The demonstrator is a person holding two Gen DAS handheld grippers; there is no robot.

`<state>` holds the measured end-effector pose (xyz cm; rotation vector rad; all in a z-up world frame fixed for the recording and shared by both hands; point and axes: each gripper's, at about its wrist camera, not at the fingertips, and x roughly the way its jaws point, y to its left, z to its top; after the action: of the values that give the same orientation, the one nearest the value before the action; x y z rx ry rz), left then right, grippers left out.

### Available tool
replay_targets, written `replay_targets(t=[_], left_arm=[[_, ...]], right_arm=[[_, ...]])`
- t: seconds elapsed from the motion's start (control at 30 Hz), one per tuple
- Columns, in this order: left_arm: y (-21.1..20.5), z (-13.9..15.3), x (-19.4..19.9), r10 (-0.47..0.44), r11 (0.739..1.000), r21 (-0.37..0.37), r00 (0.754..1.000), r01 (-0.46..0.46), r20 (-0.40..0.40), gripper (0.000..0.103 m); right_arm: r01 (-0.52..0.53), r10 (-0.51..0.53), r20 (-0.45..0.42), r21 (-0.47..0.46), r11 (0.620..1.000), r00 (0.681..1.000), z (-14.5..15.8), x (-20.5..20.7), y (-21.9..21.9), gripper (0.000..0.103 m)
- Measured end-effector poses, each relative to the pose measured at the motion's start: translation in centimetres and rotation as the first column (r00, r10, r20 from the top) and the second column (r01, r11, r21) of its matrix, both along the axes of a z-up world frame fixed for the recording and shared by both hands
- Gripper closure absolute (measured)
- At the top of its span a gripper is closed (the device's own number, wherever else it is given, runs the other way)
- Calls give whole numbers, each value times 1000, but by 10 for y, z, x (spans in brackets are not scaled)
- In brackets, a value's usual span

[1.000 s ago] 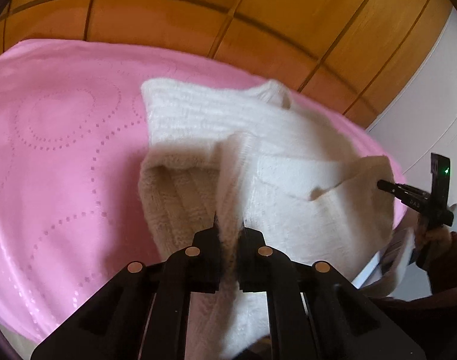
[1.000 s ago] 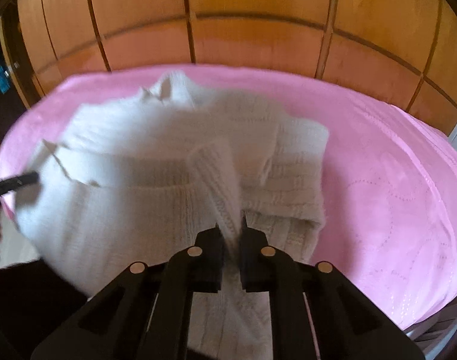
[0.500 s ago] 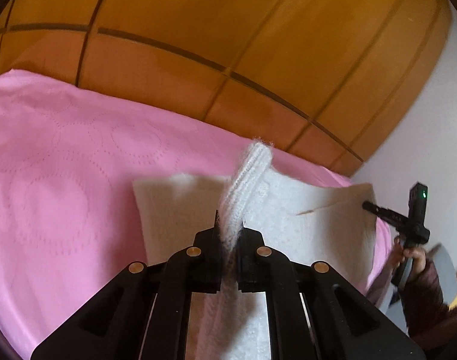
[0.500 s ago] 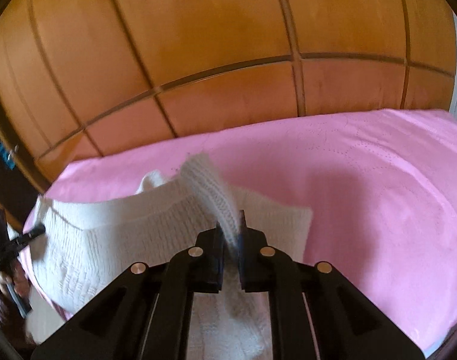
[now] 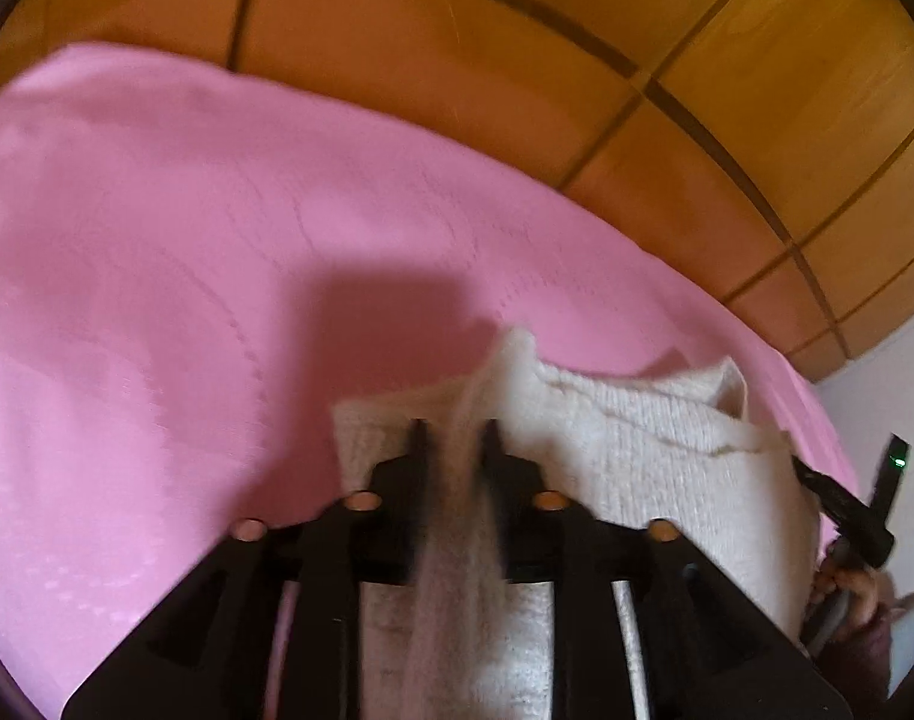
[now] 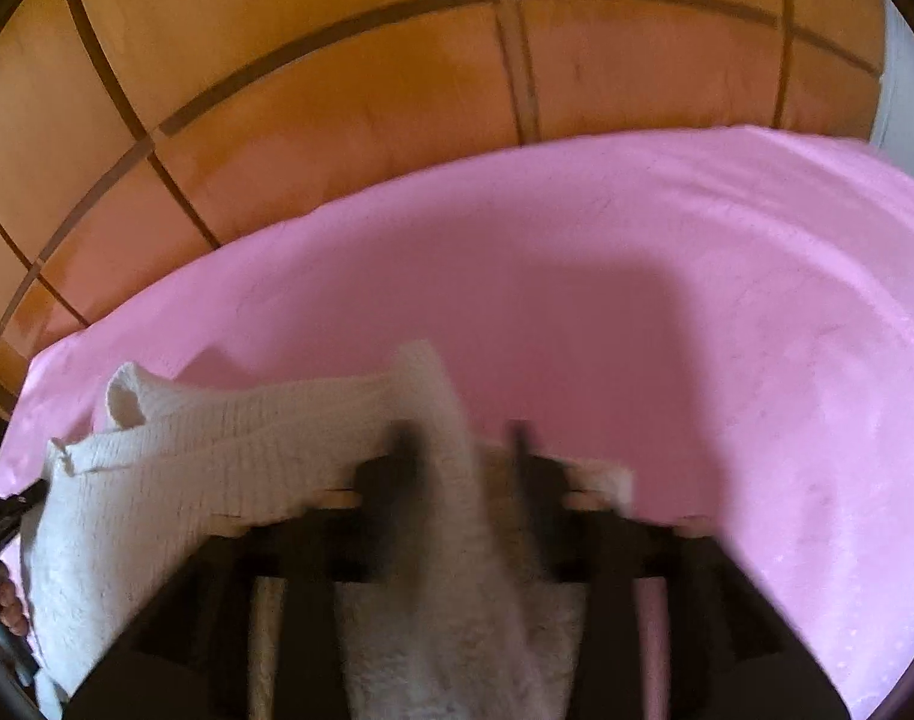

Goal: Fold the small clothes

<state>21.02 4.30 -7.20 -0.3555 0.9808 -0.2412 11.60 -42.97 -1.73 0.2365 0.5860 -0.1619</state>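
While the white knit garment (image 5: 637, 468) is suspended over the near edge of the pink bedcover (image 5: 156, 240), a fold is judged to be in progress. In the left wrist view, the left gripper (image 5: 452, 438) is closed narrowly on a bunched ridge of knit; the other tool is seen at 3 o'clock. In the right wrist view, the right gripper (image 6: 460, 441) is blurred, with fabric pinched between its jaws. A level, simultaneous carry toward 12 o'clock is called for next, followed by lowering.

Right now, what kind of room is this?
Likely a bedroom: a pink sheet spread like bedding, a wood-panelled headboard or wall behind it, and a white knit held over it.
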Motion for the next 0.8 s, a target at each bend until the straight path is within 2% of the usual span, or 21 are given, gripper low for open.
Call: replay_targets(t=[0.03, 0.07, 0.17, 0.23, 0.33, 0.4, 0.5, 0.53, 0.57, 0.6, 0.7, 0.8], left_arm=[[1, 9, -5, 24, 999, 21, 999, -25, 29, 57], [3, 19, -11, 37, 999, 24, 997, -39, 67, 54], [-5, 46, -29, -52, 998, -12, 981, 55, 189, 54], [-27, 54, -43, -156, 987, 8, 962, 158, 224, 54], [-65, 48, -52, -294, 956, 63, 935, 287, 199, 54], [-88, 31, -50, -356, 933, 102, 926, 344, 129, 54], [-106, 6, -48, -387, 919, 101, 921, 380, 54, 54], [-106, 3, -49, -386, 919, 113, 921, 378, 60, 63], [-106, 2, -53, -384, 920, 122, 920, 374, 81, 85], [-102, 2, -52, -380, 923, 111, 920, 369, 93, 96], [-90, 11, -56, -342, 939, 99, 927, 330, 152, 99], [-88, 27, -59, -316, 948, 114, 924, 298, 214, 99]], right_arm=[[2, -1, 17, -21, 1000, 1000, 5, -7, 2, 49], [-7, 8, 45, -40, 999, 999, 13, -15, 8, 49], [-118, 122, 100, -40, 992, 988, 26, -37, 33, 49], [-210, 214, 94, -57, 976, 972, 26, -42, 58, 49], [-305, 307, 29, -59, 950, 951, 12, -33, 93, 52], [-337, 336, -32, -68, 939, 941, -5, -21, 112, 53], [-336, 332, -70, -76, 939, 941, -23, -11, 125, 59], [-349, 345, -66, -64, 935, 936, -23, -10, 126, 72], [-355, 352, -63, -54, 933, 934, -22, -10, 126, 90], [-359, 356, -60, -58, 932, 933, -20, -11, 126, 97], [-357, 356, -34, -105, 928, 934, -8, -22, 130, 98], [-346, 353, 38, -120, 930, 935, 8, -30, 130, 99]])
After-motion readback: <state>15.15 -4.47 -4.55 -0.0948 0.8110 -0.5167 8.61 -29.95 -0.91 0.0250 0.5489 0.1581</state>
